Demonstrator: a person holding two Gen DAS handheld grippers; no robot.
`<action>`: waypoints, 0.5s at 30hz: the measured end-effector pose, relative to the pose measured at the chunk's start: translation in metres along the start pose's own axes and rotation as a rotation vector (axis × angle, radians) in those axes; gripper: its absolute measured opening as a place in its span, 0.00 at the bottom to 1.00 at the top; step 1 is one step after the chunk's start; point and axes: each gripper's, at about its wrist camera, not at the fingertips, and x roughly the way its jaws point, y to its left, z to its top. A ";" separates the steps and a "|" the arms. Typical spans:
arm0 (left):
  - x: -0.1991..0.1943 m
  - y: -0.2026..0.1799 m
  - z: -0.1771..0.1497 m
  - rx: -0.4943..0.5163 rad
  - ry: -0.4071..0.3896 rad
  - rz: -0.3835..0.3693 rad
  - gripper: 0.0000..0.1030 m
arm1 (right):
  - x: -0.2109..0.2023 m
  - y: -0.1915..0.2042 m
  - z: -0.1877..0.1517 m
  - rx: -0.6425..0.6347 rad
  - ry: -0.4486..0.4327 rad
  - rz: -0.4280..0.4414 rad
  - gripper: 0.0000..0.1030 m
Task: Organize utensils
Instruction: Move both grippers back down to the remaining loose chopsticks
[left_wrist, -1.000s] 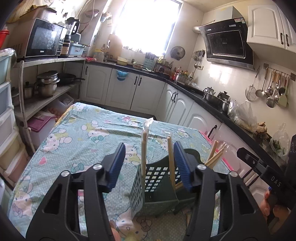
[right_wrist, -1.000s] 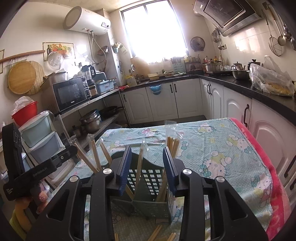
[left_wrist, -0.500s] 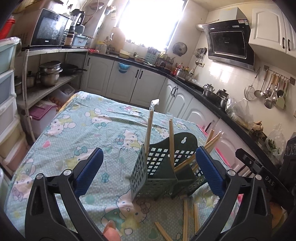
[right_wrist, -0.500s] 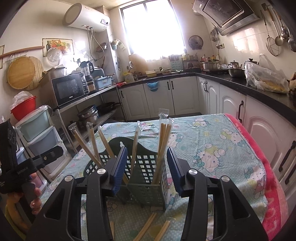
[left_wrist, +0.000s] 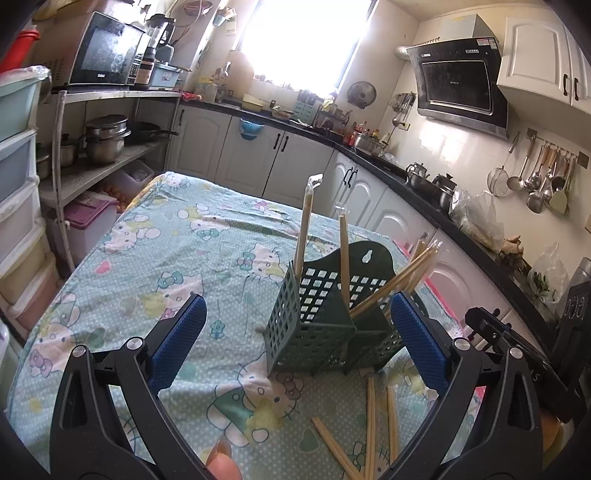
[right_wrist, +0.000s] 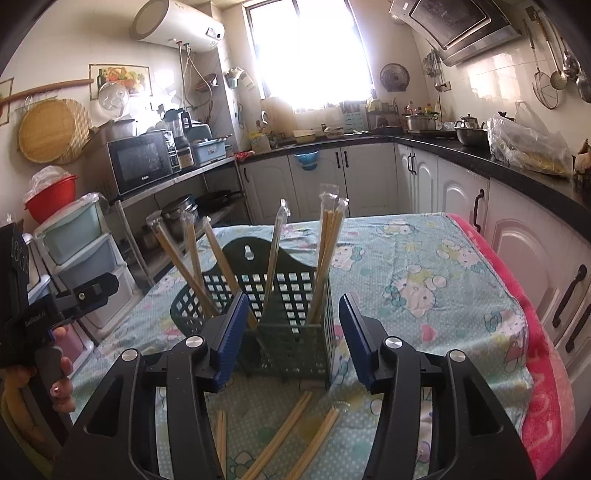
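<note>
Left hand-held gripper (left_wrist: 297, 341): your blue-padded jaws stand wide apart with nothing between them, hanging short of the holder; that leaves you free to reach down for a loose pair.
Right hand-held gripper (right_wrist: 291, 334): also apart and empty, its pads flanking the holder's front corner without touching it, as far as the right wrist view shows.
Dark green perforated plastic utensil holder (left_wrist: 317, 314): it stands upright on the bench (left_wrist: 155, 266), which is covered by a pale green cartoon-print cloth, near the front edge and just ahead of both tools, so each drop is a short move.
Wrapped pale wooden chopsticks standing in the holder (right_wrist: 327, 258): they lean against the compartment walls, some fanned out to one side, because the pockets are wider than the sticks; the clear wrappers poke up at the tips.
Loose wrapped chopsticks lying on the cloth (right_wrist: 291, 424): several pairs lie flat just in front of the holder, the part of the job not yet done.
Next move, as a judgement: lower one tool over a flat pair and pinch near its middle so it lifts level.
</note>
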 end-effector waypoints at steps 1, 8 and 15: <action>0.000 0.001 -0.002 -0.001 0.003 0.000 0.90 | -0.001 0.000 0.000 0.000 0.003 0.000 0.48; 0.002 -0.003 -0.015 0.009 0.039 -0.003 0.90 | -0.008 0.002 -0.013 -0.018 0.023 -0.007 0.49; 0.007 -0.008 -0.030 0.028 0.078 -0.002 0.90 | -0.011 0.001 -0.029 -0.035 0.051 -0.021 0.50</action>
